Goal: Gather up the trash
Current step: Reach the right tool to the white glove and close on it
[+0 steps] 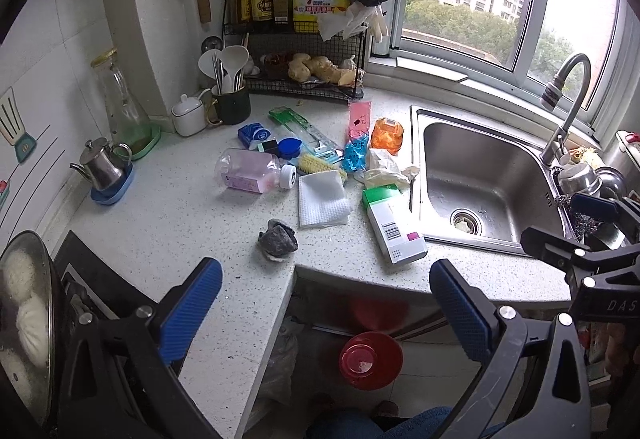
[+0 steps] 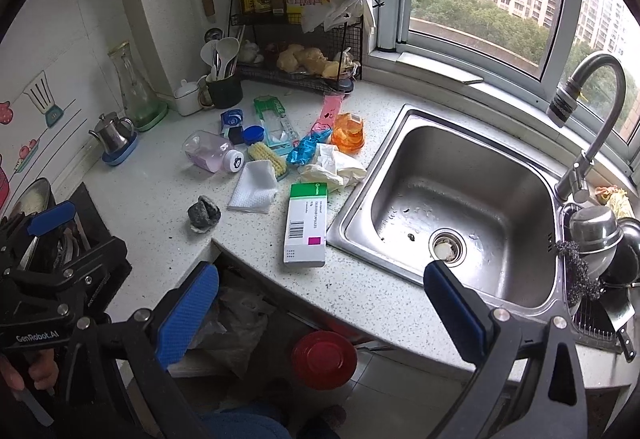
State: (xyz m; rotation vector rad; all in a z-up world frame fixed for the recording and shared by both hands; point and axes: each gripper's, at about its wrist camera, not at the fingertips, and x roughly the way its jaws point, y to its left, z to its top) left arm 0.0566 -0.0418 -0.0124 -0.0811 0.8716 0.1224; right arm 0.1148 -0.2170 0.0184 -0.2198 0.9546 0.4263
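Both grippers hang back off the counter edge, nothing picked yet. Left gripper [image 1: 326, 279] has its jaws wide apart and empty, right gripper [image 2: 320, 283] the same, spread and holding nothing. Trash sits in a loose pile on the speckled counter [image 2: 160, 199] just left of the sink [image 2: 452, 199]. Closest item: the white-and-green medicine box [image 2: 306, 225], lying flat near the front edge w/ one long side beside the sink rim. Crumpled grey wad [image 1: 278, 241] sits alone, apart from the pile, closest to the left gripper. Further back: folded white napkin [image 1: 323, 203], pink bottle on its side [image 1: 250, 171], blue wrapper [image 1: 355, 155], orange wrapper [image 1: 386, 135], crumpled tissue [image 2: 334, 169]. Red bin [image 2: 324, 359] is on the floor below the counter, between both grippers, probably the drop spot. Best bet imo: start w/ the box, closing across its narrow width, not its length, so it doesn't pivot. The grey wad is soft, so squeeze the middle. The napkin's flat, so pinch a raised corner. The bottle may roll, approach square.
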